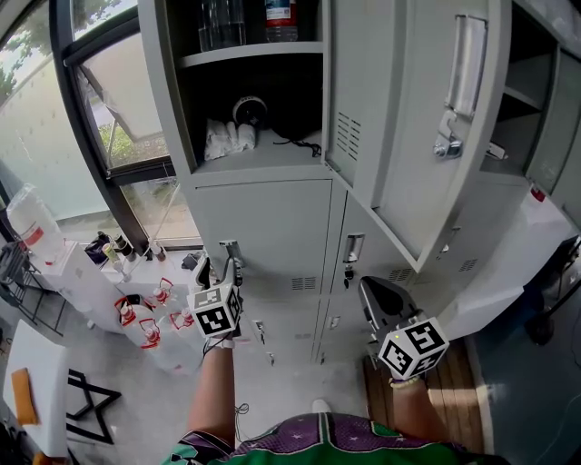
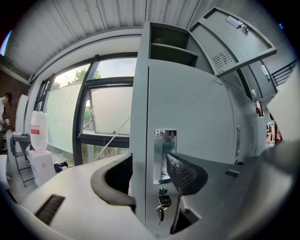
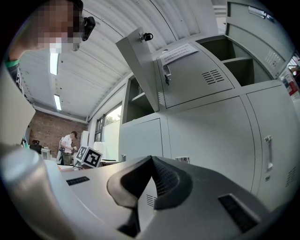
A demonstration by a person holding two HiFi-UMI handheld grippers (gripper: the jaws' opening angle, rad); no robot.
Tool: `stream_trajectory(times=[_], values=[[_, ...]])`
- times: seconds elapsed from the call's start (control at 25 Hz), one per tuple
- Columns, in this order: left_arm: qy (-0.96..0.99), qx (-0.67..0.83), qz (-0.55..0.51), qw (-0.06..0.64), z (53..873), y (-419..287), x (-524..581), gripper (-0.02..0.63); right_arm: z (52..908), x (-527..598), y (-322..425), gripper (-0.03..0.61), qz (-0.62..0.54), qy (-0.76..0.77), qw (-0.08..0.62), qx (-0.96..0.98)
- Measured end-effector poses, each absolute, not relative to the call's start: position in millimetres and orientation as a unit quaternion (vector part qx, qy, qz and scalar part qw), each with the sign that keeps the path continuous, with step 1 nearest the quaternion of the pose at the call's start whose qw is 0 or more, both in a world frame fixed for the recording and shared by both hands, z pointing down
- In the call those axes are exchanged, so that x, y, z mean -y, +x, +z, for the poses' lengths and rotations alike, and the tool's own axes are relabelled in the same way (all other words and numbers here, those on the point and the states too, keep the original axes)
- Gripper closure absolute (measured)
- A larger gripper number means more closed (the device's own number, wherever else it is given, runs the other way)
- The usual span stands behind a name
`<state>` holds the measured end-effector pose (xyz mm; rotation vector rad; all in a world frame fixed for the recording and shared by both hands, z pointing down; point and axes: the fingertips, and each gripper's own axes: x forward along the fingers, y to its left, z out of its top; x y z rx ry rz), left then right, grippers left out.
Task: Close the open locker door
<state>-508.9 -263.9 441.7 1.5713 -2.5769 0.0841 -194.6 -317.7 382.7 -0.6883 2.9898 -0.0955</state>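
- The open locker door (image 1: pixel 422 136) stood swung out from the upper compartment, above the right gripper (image 1: pixel 386 304).
- The left gripper (image 1: pixel 221 271) held its fingers apart, a lower door's handle (image 2: pixel 164 154) showing between them, unpressed.
- The right gripper's fingers were closed, empty.

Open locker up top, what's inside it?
In the open locker, the upper shelf holds a water bottle and clear containers. Below lie white bundles, a round thing and a black cord. The back is in shadow, unseen.
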Motion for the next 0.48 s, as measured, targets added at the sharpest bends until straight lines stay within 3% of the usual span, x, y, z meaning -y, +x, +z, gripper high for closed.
stream_trajectory(times=[0.48], values=[[0.529,0.848,0.020,0.043,432,-480,225,0.385,383,281,-176,0.572,-0.029,-0.223,0.031,-0.974]])
